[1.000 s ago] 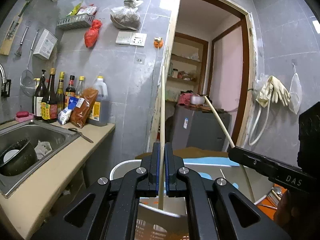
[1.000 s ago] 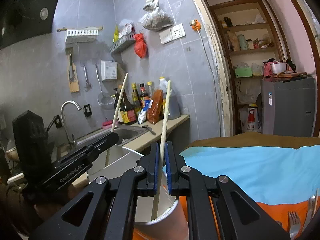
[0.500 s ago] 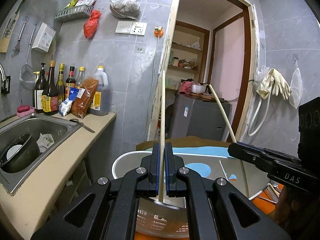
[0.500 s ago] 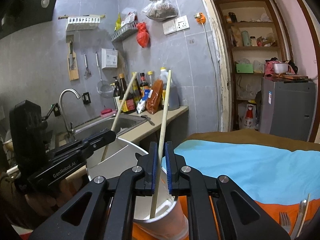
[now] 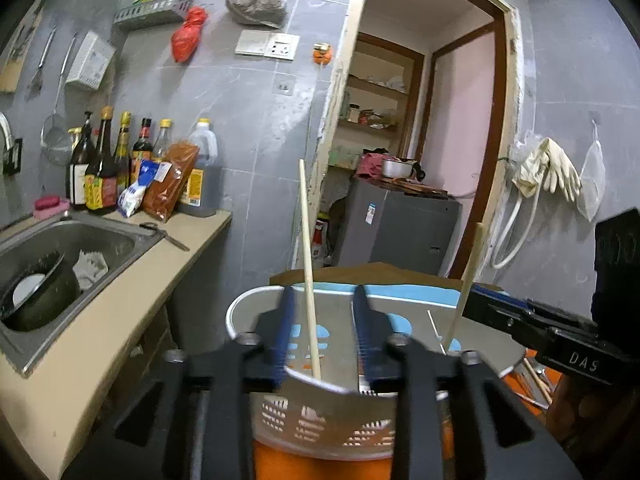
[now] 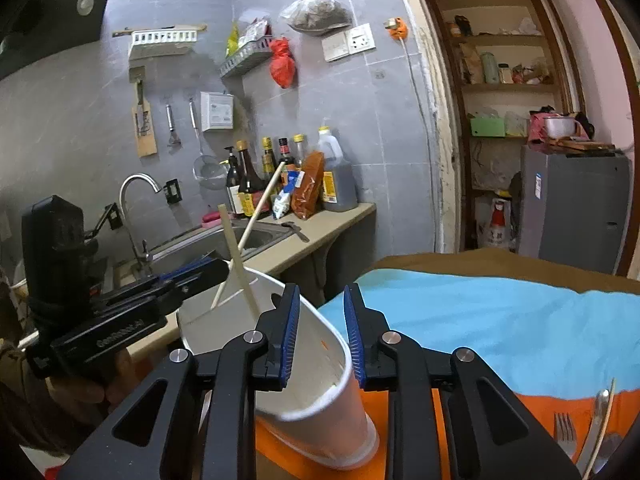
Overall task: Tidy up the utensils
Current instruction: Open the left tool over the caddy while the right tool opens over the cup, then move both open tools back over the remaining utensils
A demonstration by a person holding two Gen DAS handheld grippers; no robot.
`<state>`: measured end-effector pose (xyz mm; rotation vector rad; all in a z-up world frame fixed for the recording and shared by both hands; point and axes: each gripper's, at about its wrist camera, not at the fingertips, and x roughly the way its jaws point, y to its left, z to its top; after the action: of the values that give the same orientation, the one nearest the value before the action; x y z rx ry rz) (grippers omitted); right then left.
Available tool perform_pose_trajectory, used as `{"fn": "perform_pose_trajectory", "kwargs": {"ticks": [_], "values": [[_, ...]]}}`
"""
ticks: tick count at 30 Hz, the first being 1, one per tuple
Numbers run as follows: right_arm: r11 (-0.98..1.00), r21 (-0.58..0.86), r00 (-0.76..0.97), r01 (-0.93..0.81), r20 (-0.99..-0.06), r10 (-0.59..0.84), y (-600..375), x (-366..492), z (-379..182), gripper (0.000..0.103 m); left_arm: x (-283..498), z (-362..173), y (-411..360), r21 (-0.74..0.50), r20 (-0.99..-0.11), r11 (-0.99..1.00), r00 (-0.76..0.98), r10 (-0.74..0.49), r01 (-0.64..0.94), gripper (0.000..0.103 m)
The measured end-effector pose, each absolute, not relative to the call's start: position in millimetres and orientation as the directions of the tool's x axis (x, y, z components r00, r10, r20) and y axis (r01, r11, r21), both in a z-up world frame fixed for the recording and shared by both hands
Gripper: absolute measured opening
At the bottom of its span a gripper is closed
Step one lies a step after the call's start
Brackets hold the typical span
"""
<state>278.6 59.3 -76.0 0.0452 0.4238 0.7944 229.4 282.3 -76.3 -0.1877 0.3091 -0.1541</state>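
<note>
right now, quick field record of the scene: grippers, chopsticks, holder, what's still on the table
left gripper: open, jaws just opened, chopstick stands free between them
right gripper: open, jaws just opened, nothing between them
chopsticks: two, both standing in the holder, one leaning left, the other leaning right
holder: white perforated cup on the orange mat
still out: fork and other utensils at the right edge
cloth: blue, behind the holder
worktop: sink, bottles
</note>
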Motion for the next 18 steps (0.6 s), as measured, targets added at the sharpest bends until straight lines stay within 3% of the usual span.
{"fn": "perform_pose_trajectory", "kwargs": {"ticks": [5, 8, 10, 15, 18], "values": [[0.722, 0.221, 0.646, -0.656, -0.330, 0.688, 48.6, 272.2, -72.5, 0.025, 223.9, -68.8, 282.3, -0.216, -0.283, 0.972, 0.947, -0.152, 0.092, 0.034], [0.744, 0.242, 0.678, -0.623, -0.307, 0.668, 37.2, 268.6, -64.9, 0.034, 219.8, -58.4, 277.8, -0.203, -0.275, 0.976, 0.952, -0.132, 0.077, 0.041], [0.762, 0.256, 0.708, -0.595, -0.281, 0.648, 26.0, 265.8, -56.0, 0.052, 216.6, -50.0, 273.3, -0.196, -0.266, 0.978, 0.957, -0.117, 0.065, 0.052], [0.805, 0.256, 0.776, -0.536, -0.227, 0.589, -3.5, 258.0, -32.3, 0.077, 203.8, -23.8, 254.9, -0.176, -0.219, 0.984, 0.974, -0.063, 0.024, 0.081], [0.830, 0.245, 0.814, -0.500, -0.193, 0.548, -26.6, 250.4, -13.9, 0.086, 195.3, -5.6, 237.4, -0.160, -0.189, 0.987, 0.982, -0.027, -0.003, 0.096]]}}
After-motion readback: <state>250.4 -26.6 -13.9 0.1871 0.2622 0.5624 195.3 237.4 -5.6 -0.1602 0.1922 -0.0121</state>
